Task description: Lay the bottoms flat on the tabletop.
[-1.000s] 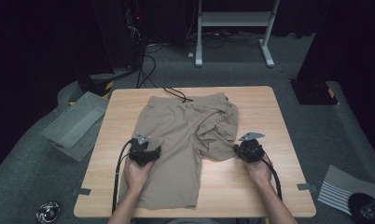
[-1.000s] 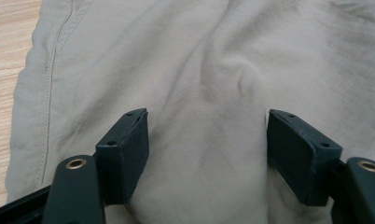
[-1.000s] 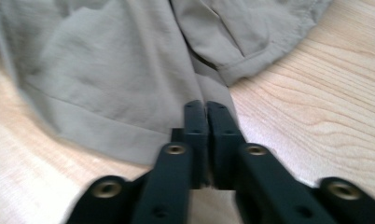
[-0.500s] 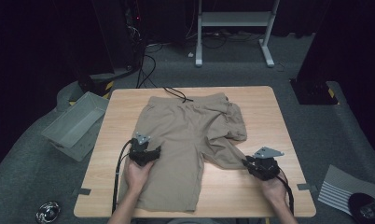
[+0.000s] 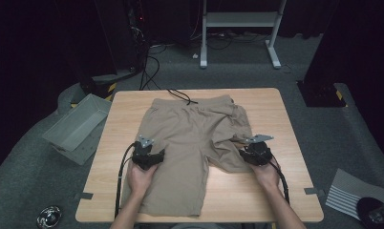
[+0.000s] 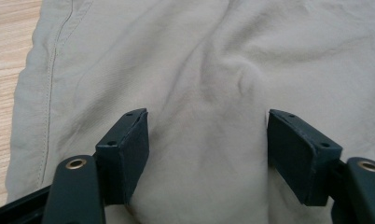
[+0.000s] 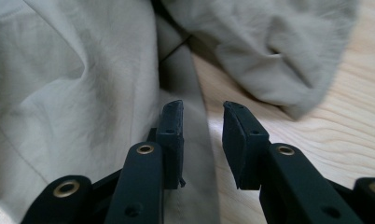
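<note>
— Where were the shorts [image 5: 195,143]?

— Spread flat on the table [image 5: 281,200]. The left gripper [image 5: 147,156] stood on the near leg, jaws wide, fabric bunched between them.

— And the right gripper [image 5: 257,153]?

— At the shorts' right hem, jaws just parted, pressing nothing. A grey bin [image 5: 75,126] lay beyond, left.

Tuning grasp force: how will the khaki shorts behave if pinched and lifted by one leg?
The shorts look floppy: creases and a rumpled leg suggest they will drape, not hold shape. Thin cloth, probably light. They likely drag across the table rather than slide cleanly, bunching as they go.
</note>
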Demonstrator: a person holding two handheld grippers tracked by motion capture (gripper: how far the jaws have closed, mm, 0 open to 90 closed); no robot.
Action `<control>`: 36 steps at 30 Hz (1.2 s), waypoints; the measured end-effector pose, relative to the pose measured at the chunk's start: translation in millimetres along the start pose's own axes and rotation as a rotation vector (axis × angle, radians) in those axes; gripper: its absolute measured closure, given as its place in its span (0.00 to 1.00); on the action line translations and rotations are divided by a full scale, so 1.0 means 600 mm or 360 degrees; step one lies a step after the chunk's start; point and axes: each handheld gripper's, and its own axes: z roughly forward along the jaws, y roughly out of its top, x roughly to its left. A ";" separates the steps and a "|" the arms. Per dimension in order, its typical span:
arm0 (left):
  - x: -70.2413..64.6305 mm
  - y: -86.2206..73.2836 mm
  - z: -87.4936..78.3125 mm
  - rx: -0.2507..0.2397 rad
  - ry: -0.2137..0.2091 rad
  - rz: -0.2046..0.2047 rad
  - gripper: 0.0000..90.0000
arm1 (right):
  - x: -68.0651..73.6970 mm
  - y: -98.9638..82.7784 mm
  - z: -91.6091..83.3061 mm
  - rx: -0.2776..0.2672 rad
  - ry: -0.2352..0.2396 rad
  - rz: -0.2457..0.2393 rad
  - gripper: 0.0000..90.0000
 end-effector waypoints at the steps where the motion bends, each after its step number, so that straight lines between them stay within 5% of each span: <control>1: 0.000 0.000 0.000 0.0001 0.0000 0.0001 0.34 | 0.000 0.002 0.007 0.0036 0.0018 -0.0001 0.80; 5: 0.000 0.000 0.000 0.0001 0.0000 0.0001 0.34 | 0.004 -0.001 0.003 0.0045 0.0058 -0.0056 0.97; 11: 0.000 0.000 0.000 -0.0002 0.0000 0.0001 0.34 | 0.016 -0.040 -0.035 0.0057 -0.0013 -0.0161 0.99; 17: 0.000 0.000 0.000 -0.0003 0.0001 0.0000 0.34 | 0.013 -0.088 -0.083 0.0038 -0.0036 -0.0111 0.98; 19: 0.000 0.000 0.000 -0.0004 0.0001 0.0000 0.34 | 0.007 -0.087 -0.088 -0.0008 -0.0057 -0.0063 0.91; 23: 0.000 0.000 0.000 -0.0001 0.0003 0.0001 0.34 | 0.000 -0.057 -0.071 -0.0057 -0.0093 -0.0018 0.74; 26: 0.000 0.000 0.000 -0.0001 0.0003 0.0002 0.34 | -0.003 -0.028 -0.037 -0.0020 -0.0075 0.0013 0.71; 32: 0.000 0.000 0.000 -0.0001 0.0003 0.0001 0.34 | 0.007 -0.028 -0.020 0.0023 -0.0025 -0.0072 0.98; 36: 0.000 0.000 0.000 -0.0002 0.0002 0.0001 0.34 | 0.005 -0.057 -0.049 0.0049 -0.0082 -0.0124 0.99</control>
